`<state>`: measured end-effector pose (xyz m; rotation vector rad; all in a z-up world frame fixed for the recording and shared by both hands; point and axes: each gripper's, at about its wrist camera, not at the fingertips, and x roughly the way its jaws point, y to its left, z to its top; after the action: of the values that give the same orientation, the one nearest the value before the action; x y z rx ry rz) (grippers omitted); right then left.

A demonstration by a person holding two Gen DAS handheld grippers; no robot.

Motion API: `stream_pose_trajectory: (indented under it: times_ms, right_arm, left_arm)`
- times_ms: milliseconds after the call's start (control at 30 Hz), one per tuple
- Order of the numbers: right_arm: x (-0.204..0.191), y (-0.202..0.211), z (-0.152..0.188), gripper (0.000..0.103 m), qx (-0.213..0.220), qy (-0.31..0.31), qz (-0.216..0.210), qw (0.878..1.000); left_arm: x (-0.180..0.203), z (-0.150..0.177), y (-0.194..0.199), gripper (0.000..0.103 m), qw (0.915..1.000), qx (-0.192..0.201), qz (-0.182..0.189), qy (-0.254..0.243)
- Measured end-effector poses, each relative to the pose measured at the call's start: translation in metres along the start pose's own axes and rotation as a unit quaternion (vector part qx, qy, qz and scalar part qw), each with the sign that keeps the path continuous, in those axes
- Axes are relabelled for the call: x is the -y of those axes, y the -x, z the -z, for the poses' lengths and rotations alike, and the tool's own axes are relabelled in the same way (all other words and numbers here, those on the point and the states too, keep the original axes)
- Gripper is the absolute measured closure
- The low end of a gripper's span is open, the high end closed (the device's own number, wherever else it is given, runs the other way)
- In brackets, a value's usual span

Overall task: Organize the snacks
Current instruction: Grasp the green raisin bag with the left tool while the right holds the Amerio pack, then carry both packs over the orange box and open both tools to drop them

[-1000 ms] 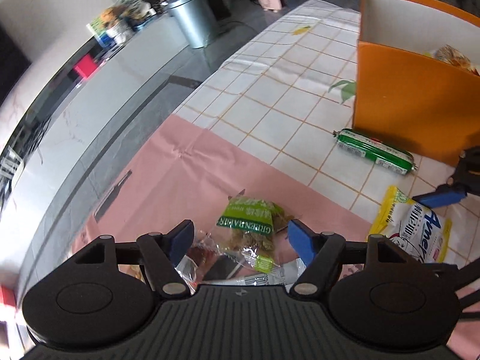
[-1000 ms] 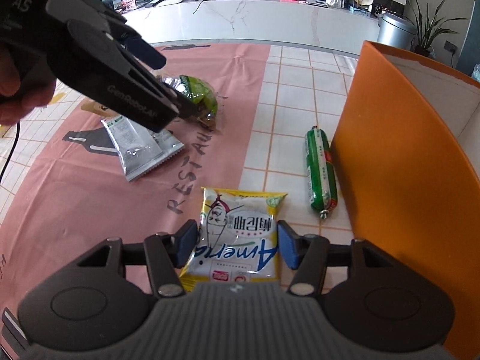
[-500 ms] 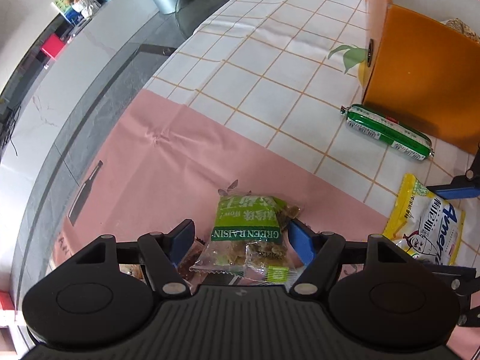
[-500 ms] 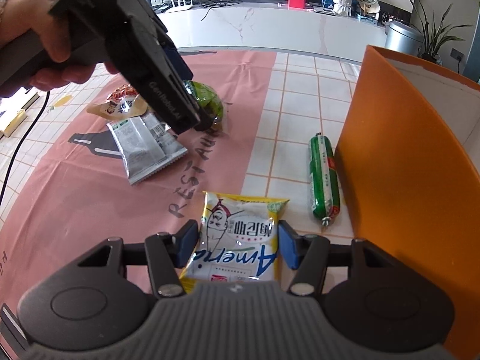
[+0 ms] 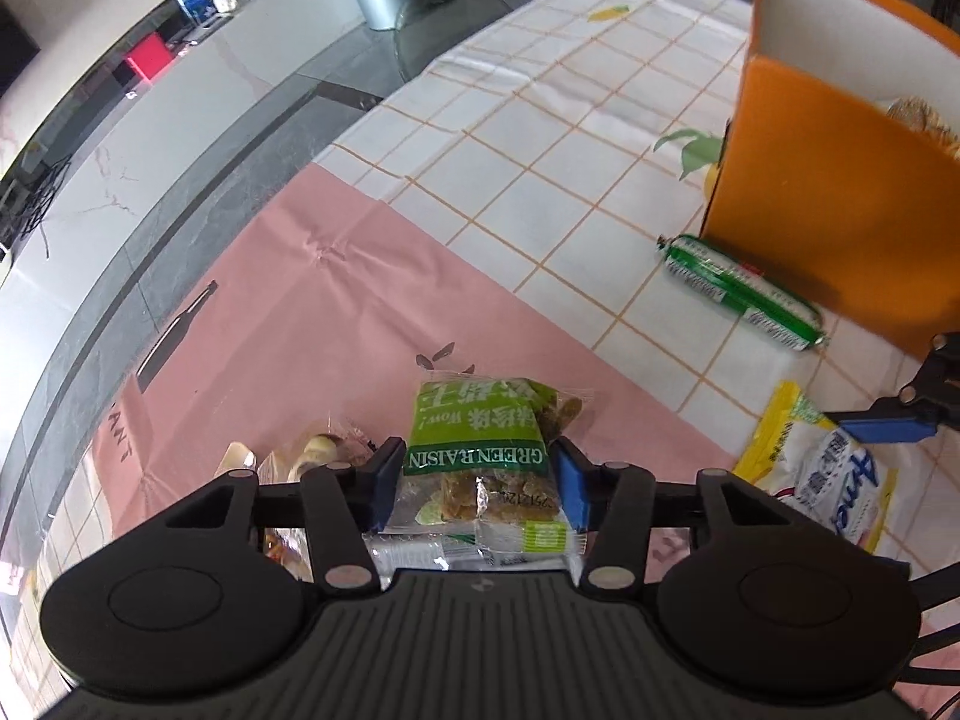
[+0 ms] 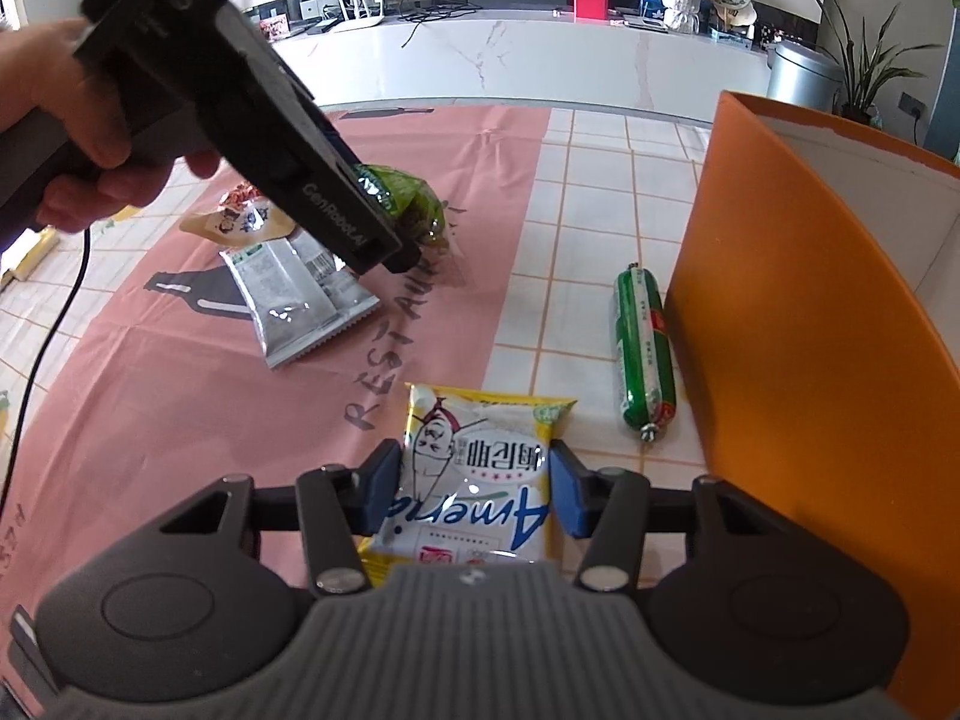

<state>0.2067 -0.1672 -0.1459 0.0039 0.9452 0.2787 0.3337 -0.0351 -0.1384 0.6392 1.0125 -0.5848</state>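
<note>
In the left wrist view the left tongs (image 5: 477, 483) sit at lower centre with the green raisin packet (image 5: 480, 456) between their blue pads; the jaws are closing, and both pads look to be touching the packet's sides. A silver packet (image 5: 414, 552) lies under it on the pink part of the tabletop (image 5: 336, 312). In the right wrist view the right tongs (image 6: 474, 489) at lower centre are closing around the yellow snack bag (image 6: 474, 474), pads touching its edges as far as I can tell. A green sausage stick (image 6: 645, 348) lies right of centre, just beside the orange box (image 6: 798, 324) that fills the right side. At upper left a hand (image 6: 78, 138) holds the left tool, whose tip is down at the raisin packet, just beside another snack pouch (image 6: 240, 219)
</note>
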Motion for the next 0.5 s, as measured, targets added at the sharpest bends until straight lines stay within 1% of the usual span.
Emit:
stream_pose_trajectory:
  times_ms: [133, 233, 333, 500]
  right_arm:
    - [0.002, 0.013, -0.005, 0.053, 0.003, -0.026, -0.018, 1.0]
    - [0.002, 0.029, -0.008, 0.053, 0.011, -0.042, -0.032, 0.999]
    - [0.003, 0.052, -0.011, 0.053, 0.021, -0.055, -0.041, 0.997]
    - [0.011, 0.096, -0.014, 0.053, 0.04, -0.077, -0.056, 0.995]
  left_arm:
    - [0.006, 0.007, 0.032, 0.046, 0.9991, 0.026, 0.002, 0.032]
    - [0.013, 0.01, 0.059, 0.046, 0.9974, 0.048, -0.006, 0.054]
    - [0.022, 0.012, 0.086, 0.046, 0.9958, 0.065, -0.005, 0.065]
    - [0.041, 0.011, 0.133, 0.047, 0.993, 0.092, 0.006, 0.074]
